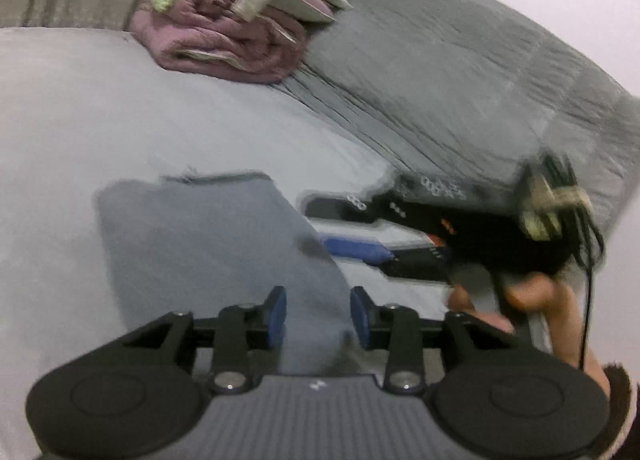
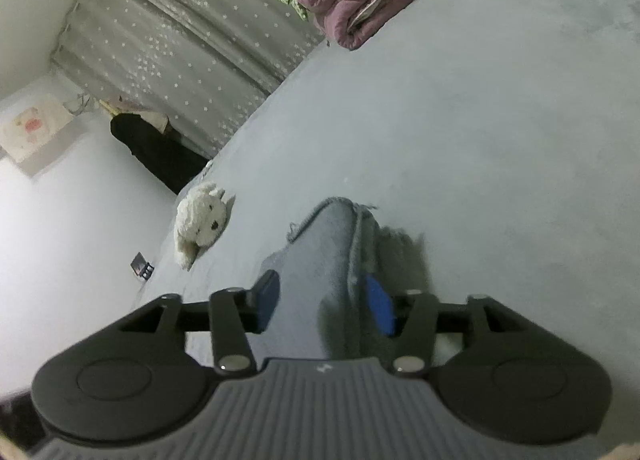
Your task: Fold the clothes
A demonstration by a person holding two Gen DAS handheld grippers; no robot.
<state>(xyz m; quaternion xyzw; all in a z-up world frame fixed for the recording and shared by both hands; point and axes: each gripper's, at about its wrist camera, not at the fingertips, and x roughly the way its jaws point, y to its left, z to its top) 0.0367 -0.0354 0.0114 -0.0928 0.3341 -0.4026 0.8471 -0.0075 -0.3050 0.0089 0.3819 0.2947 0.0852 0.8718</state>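
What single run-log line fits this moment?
task: fold clothes | grey garment on bed | left gripper open over it | right gripper open astride edge

Folded grey-blue garment [image 1: 208,236] on bed

Both wrist views low over bed [image 1: 120,108], sharing purple blanket [image 1: 224,44].

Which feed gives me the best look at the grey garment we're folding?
The left wrist view: the grey garment lies spread on the bed, its far edge and both sides visible. The right wrist view shows only a bunched, foreshortened strip running between that gripper's fingers.
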